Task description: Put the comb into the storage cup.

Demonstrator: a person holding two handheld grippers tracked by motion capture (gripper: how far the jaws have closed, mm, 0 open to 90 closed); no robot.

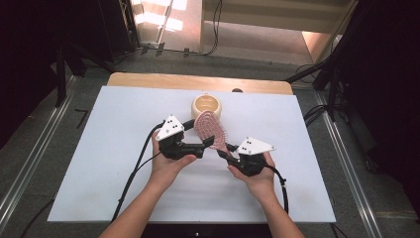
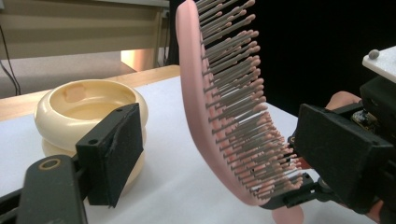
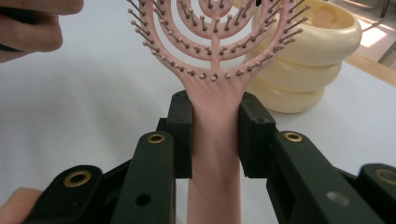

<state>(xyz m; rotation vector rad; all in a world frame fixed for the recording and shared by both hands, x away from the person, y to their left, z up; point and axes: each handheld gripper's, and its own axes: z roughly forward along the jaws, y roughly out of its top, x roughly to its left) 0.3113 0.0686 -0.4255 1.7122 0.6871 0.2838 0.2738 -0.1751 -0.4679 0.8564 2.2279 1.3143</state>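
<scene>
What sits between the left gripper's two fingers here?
The pink hairbrush head stands between the left gripper fingers, not yet pinched, as the left gripper view shows; the right gripper clamps its handle.

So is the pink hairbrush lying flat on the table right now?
No, the right hand-held gripper clamps the pink hairbrush by its handle, holding its head raised off the table.

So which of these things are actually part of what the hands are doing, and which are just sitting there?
In use:
- pink plastic hairbrush with grey bristles
- right gripper, clamped on its handle
- left gripper, jaws either side of the brush head, not touching

Lying about:
- cream ridged round holder
- white table sheet
</scene>
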